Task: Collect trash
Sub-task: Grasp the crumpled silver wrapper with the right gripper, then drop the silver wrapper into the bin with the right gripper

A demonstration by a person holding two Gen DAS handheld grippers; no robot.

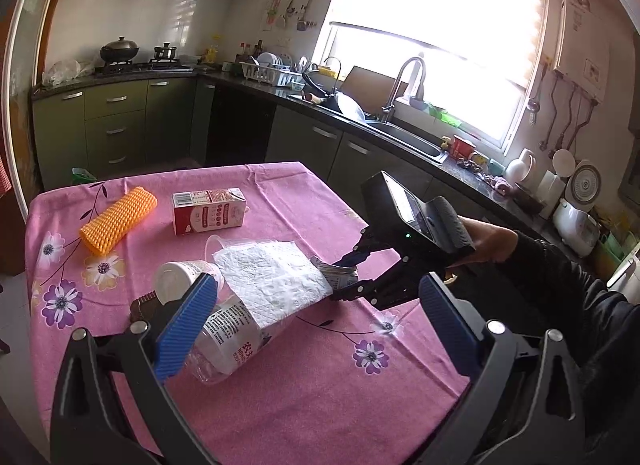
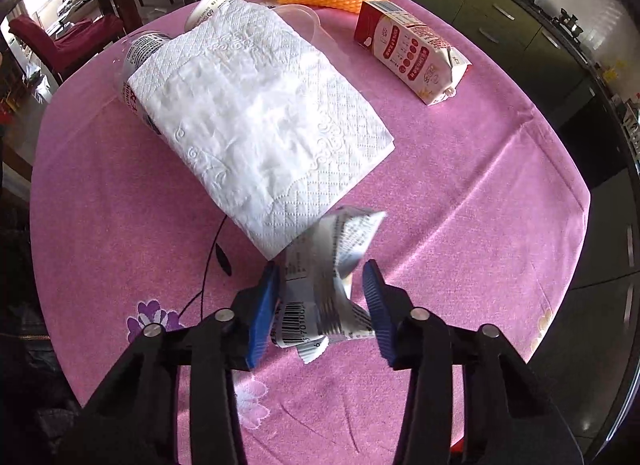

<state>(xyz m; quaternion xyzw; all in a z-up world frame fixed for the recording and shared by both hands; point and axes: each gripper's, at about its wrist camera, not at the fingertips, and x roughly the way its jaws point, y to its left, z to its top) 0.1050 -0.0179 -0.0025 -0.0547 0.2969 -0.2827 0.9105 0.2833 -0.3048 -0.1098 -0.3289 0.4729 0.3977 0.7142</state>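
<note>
A crumpled silver-white wrapper (image 2: 332,261) with a barcode lies on the pink flowered tablecloth (image 2: 460,185). My right gripper (image 2: 322,269) points steeply down with both blue pads against the wrapper's sides. From the left wrist view, the right gripper (image 1: 340,281) sits at the wrapper (image 1: 340,270), beside a white paper towel (image 1: 272,277). The towel is draped over a clear plastic bottle (image 1: 228,341). My left gripper (image 1: 320,283) hovers wide open over the towel and bottle, holding nothing.
More litter lies on the table: a red-and-white milk carton (image 1: 208,211), an orange foam net (image 1: 118,219), a clear cup (image 1: 224,243) and a small white pot (image 1: 176,279). A hand (image 1: 488,243) holds the right gripper. Kitchen counter and sink (image 1: 408,139) run behind.
</note>
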